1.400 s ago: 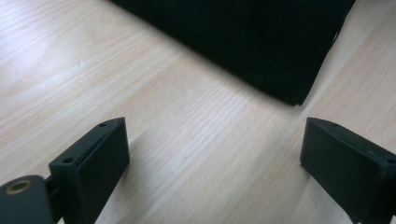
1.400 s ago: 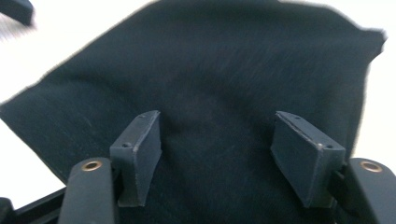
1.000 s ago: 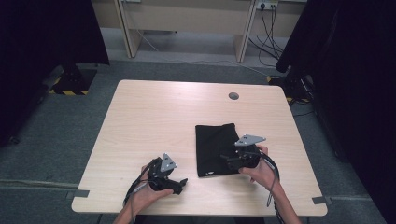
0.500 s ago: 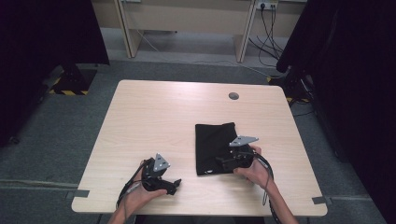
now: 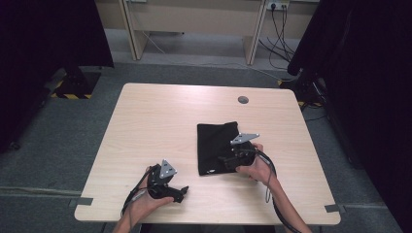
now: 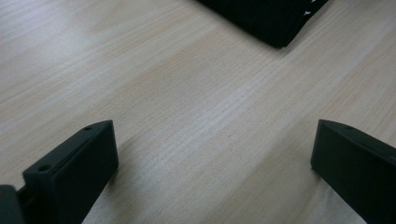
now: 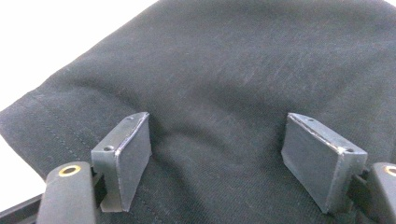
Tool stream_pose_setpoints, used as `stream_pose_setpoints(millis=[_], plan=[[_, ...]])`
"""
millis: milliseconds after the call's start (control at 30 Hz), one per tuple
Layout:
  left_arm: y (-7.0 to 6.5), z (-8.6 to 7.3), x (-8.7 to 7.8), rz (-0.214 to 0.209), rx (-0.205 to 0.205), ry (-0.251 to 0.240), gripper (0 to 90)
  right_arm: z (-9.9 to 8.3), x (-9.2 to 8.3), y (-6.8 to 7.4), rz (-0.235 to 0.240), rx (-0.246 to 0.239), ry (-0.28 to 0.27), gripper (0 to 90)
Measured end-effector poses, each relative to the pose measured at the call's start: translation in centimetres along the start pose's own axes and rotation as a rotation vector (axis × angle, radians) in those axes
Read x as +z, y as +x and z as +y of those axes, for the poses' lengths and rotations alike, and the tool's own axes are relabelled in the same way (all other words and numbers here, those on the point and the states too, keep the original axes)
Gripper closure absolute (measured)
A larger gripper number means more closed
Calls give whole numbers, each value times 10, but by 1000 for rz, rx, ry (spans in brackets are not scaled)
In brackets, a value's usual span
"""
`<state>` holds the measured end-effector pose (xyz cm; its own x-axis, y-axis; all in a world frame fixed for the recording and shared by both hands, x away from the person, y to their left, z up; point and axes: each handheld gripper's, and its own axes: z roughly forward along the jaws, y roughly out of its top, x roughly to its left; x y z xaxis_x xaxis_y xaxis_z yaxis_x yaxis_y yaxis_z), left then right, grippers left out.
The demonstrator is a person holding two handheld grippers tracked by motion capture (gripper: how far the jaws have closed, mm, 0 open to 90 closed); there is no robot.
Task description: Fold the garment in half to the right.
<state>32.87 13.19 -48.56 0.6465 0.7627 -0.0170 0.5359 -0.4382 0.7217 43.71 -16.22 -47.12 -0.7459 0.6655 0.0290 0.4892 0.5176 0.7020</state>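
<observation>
A black folded cloth [image 5: 214,138] lies flat on the light wooden table [image 5: 160,121], right of centre. My right gripper [image 5: 221,160] hovers low over its near right part, jaws pointing left. In the right gripper view the cloth [image 7: 224,70] spreads under the right gripper [image 7: 217,116]; its jaws have just been opening, stand wide, and the pads press on nothing. My left gripper [image 5: 181,193] rests near the front edge, left of the cloth. Its jaws have also just been opening. In the left gripper view the left gripper [image 6: 215,127] spans bare wood, with a cloth corner [image 6: 266,18] ahead.
A round cable hole [image 5: 243,99] sits in the tabletop at the back right. Dark curtains hang on both sides, and grey floor surrounds the table. Cables trail from both grippers off the front edge.
My right gripper has slid to the left over the black cloth. The left hand has stayed close to where it was near the front edge.
</observation>
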Motion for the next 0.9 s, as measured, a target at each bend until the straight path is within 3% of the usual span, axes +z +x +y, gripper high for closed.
stream_pose_setpoints(millis=[900], plan=[[0,0,0,0,-1,0,0,33,30,-8,18,-1,26,247]])
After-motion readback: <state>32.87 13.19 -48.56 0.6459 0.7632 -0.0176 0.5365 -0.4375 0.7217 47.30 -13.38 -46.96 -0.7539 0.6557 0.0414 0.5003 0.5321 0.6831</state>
